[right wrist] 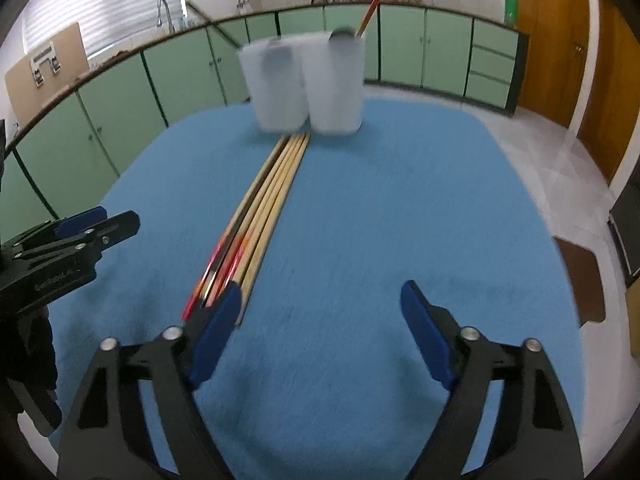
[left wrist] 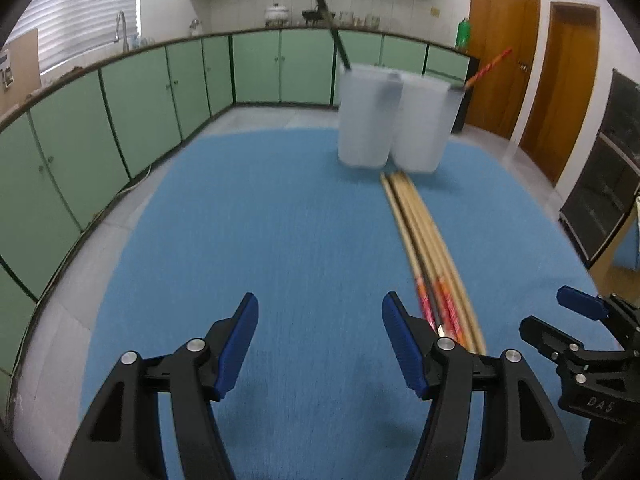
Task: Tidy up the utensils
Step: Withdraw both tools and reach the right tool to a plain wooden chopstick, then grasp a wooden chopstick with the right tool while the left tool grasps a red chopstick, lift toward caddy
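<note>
Chopsticks are lying in a tight bundle on the blue cloth, all lined up side by side and pointing at the two cups at the far end. Most of them are plain pale wood, but a couple have red and orange patterned ends, plus a dark one tucked in between (motion blur makes the pattern hard to read). The near ends sit right beside the inner finger of each tool. The left cup and the right cup are frosted white plastic, touching each other, and the bundle's far tips stop just short of the gap between them. A dark stick leans out of the left cup, and a red-and-orange stick leans out of the right one. The left gripper hangs over the cloth with its blue pads spread wide and nothing between them. Same deal for the right gripper, spread apart and empty.
</note>
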